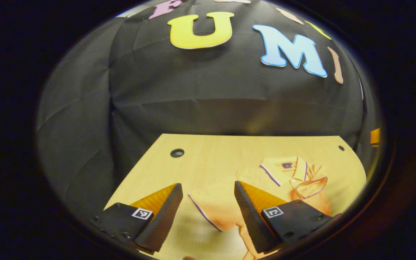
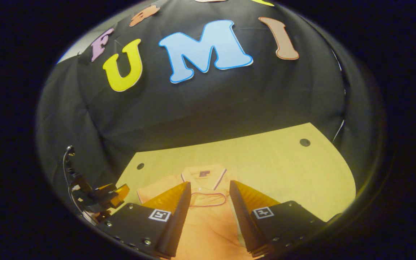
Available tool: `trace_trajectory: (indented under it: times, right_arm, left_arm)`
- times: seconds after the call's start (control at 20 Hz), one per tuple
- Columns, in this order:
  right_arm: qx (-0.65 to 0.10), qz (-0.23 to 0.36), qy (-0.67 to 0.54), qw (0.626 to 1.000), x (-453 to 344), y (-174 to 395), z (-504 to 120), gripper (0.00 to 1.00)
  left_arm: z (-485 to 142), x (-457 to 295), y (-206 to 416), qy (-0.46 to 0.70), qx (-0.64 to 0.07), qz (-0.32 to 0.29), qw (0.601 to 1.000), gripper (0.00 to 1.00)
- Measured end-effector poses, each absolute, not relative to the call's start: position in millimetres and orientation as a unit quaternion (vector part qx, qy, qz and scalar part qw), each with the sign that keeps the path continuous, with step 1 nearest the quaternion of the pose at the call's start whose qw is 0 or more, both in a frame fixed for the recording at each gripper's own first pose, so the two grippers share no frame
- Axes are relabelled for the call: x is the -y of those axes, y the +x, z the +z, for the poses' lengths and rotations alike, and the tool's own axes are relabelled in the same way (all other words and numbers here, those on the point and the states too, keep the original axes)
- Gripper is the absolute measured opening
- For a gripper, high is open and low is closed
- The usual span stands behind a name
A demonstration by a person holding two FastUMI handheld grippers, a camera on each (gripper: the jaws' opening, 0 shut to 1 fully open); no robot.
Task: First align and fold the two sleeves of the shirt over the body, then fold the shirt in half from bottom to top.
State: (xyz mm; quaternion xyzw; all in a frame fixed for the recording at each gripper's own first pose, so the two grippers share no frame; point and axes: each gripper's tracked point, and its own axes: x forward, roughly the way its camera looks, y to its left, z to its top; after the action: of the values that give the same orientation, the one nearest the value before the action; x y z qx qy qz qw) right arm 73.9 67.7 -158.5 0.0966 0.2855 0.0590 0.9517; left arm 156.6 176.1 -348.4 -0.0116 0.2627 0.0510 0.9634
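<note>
**Both grippers held open above the shirt, before the sleeve folds**

Left gripper is held with its fingers spread wide and nothing between them; it is seen above the shirt's left sleeve, whose trimmed hem lies flat on the wooden table. The right gripper is likewise released and empty, and it is placed over the middle of the shirt, just below the collar.

The shirt is laid flat with the collar toward the table's far edge, where the black cloth hangs. In the right gripper view the other gripper is also seen, near the table's left edge.

The first step, the folding of the sleeves, is judged as not yet begun, since the sleeve is spread outward. For the next move, the left gripper should be lowered to the sleeve hem and closed on the cloth, then carried inward over the body. Care is needed that only one layer is pinched.
</note>
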Motion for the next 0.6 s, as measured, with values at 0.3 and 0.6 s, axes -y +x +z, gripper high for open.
trace_trajectory:
  times: [0.3,0.6]
  right_arm:
    - [-0.299,0.008,0.090,0.950,-30,48,-164,0.68]
    - [-0.307,-0.042,0.096,0.946,6,27,-167,0.68]
  left_arm:
    - [-420,-173,170,-0.028,-0.332,0.052,0.941,0.95]
    - [-463,-174,159,-0.044,-0.381,0.078,0.920,0.97]
